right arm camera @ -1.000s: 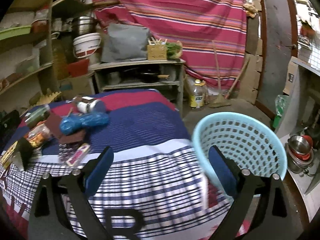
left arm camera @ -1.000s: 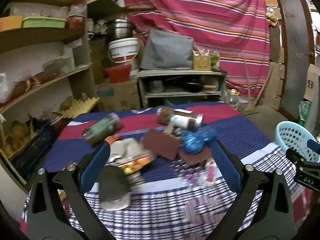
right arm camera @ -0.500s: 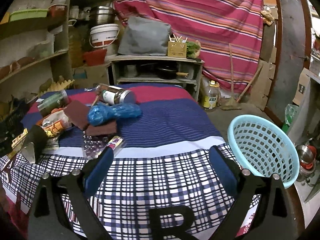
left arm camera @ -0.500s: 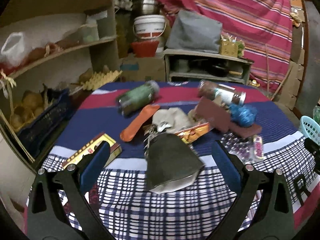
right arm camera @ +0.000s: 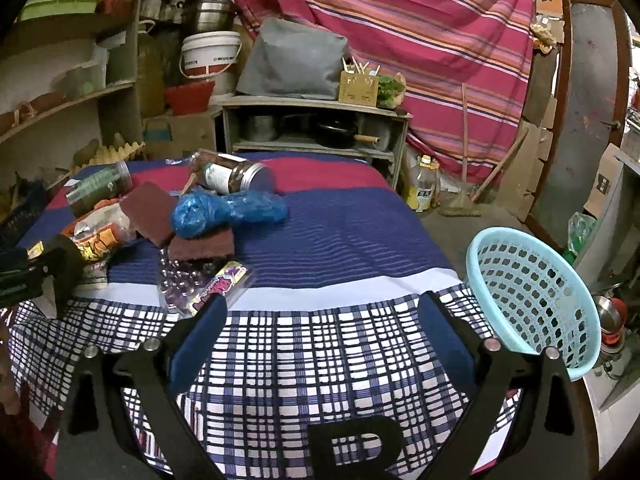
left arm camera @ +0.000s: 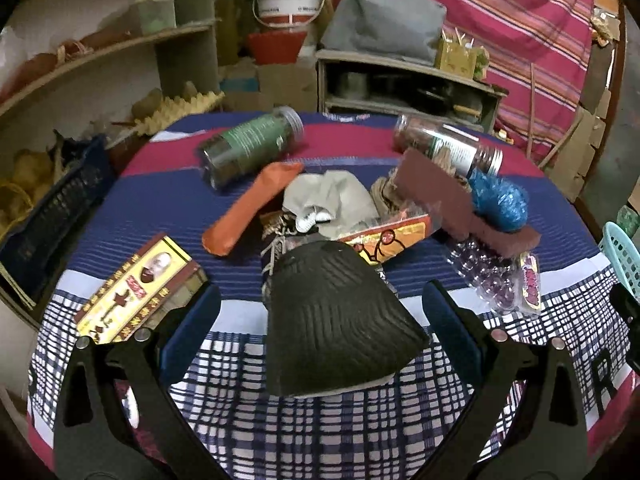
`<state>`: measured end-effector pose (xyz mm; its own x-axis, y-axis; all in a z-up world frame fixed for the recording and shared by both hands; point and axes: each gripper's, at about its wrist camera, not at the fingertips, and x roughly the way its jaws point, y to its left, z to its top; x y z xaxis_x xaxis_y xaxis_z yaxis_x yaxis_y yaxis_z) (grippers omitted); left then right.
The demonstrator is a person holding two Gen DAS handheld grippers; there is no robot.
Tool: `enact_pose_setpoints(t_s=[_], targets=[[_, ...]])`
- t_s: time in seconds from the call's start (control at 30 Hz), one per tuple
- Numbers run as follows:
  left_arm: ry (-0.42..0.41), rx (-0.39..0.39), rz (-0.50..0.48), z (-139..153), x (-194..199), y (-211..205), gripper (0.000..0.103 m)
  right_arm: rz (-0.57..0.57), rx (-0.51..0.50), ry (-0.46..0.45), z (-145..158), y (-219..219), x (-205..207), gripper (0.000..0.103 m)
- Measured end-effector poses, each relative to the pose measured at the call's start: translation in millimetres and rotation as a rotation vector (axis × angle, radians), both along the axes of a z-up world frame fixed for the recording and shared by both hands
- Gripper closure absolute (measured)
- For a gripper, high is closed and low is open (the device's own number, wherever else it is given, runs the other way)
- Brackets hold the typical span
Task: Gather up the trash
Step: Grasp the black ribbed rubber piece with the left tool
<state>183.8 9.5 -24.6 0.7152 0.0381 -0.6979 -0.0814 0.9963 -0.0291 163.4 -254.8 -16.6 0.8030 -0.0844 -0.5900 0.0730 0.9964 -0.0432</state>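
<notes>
Left gripper nearer — black cone

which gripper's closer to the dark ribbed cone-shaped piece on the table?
Left. The left gripper is open with the dark cone between its fingers; the right gripper hangs open near the blue basket, well off.

Both fisheye views are dim and warm-toned, with black corners and strong bending of straight lines toward the rim, so the shelves curve. The brightest patch is a blown-out strip at the far right edge of the right wrist view, perhaps daylight from a doorway, though it is too washed out to tell. The striped curtain reads clearly, while the shelves look murky and slightly soft; shadows on the worktop are faint.
</notes>
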Motion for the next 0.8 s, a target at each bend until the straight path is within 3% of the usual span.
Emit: enact_pose_setpoints(t_s=[0.17,0.27,0.6,0.8], targets=[[0.035,-0.004,-0.020,-11.3,4.8,-0.7,0.008,0.003,-0.005,0.003,-1.3,2.2,2.8,0.009],[0.059,-0.021,-0.040,-17.4,6.9,-3.1,0.022,0.006,-0.016,0.003,-1.3,4.6,4.2,0.009],[0.018,0.007,-0.040,-10.4,-1.7,-2.0,0.023,0.008,-0.022,0.009,-1.0,8.2,8.0,0.009],[-0.055,0.067,-0.028,7.8,-19.8,6.7,0.023,0.023,-0.036,0.006,0.8,16.8,12.5,0.009]])
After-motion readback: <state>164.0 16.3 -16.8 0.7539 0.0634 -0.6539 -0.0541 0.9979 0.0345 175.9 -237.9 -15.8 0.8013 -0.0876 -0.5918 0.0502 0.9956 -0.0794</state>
